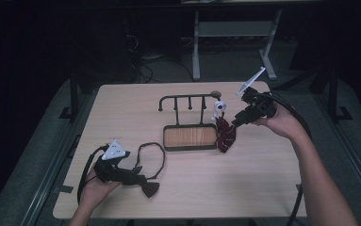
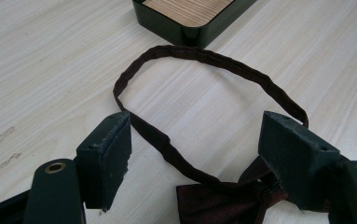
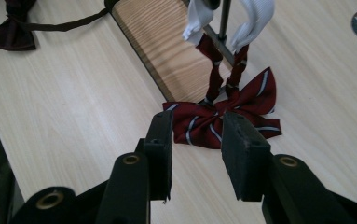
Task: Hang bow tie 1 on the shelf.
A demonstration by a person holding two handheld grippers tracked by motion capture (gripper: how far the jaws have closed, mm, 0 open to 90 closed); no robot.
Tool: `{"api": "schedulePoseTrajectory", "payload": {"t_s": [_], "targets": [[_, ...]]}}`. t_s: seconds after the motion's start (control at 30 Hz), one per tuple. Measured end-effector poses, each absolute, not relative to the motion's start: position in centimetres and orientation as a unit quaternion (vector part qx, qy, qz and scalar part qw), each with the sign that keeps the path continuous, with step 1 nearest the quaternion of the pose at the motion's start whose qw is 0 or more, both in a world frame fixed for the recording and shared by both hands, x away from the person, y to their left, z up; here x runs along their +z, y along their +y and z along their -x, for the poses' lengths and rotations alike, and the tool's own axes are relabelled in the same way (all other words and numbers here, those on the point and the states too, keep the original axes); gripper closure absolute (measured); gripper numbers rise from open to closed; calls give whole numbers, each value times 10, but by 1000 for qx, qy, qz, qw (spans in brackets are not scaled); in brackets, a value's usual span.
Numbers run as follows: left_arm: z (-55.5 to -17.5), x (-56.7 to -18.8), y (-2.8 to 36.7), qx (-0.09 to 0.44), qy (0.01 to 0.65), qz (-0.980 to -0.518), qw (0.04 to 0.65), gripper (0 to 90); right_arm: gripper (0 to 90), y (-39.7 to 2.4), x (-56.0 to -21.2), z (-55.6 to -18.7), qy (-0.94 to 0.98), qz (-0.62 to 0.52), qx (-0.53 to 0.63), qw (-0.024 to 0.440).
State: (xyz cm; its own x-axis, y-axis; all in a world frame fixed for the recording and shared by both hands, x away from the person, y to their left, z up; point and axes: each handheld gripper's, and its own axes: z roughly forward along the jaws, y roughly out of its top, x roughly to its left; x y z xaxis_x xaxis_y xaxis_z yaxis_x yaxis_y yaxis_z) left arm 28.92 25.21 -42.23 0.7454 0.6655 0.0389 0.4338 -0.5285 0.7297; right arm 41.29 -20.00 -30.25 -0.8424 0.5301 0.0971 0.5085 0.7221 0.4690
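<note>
Right tool [image 1: 238,121], jaws parted and gripping nothing, just short of the striped bow tie [image 3: 223,116]: dark red with pale stripes, hanging by its white-ended band from the rack [image 1: 187,99], bow resting on the bench [image 1: 263,188] beside the tray [image 1: 190,136]. Right hand [image 1: 282,123] angles its tool down toward the bow. Left tool [image 2: 195,154], jaws wide apart, rests astride the dark bow tie [image 2: 218,200], whose band loops ahead.

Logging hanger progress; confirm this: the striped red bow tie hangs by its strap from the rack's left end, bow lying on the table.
Wrong end. In the high view the striped red bow tie hangs from the rack's right end; its bow does lie on the table.
</note>
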Motion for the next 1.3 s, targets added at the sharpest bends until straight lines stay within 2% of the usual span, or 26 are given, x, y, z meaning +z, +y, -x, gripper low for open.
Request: {"api": "schedulePoseTrajectory", "payload": {"t_s": [0.73, 1.3], "targets": [[-290, -425, 251, 159, 319, -864, 357, 261, 528, -214, -335, -402, 916, -299, 266, -9], [-291, -423, 256, 160, 323, -860, 361, 261, 503, -218, -359, -392, 914, -302, 268, -24]]}}
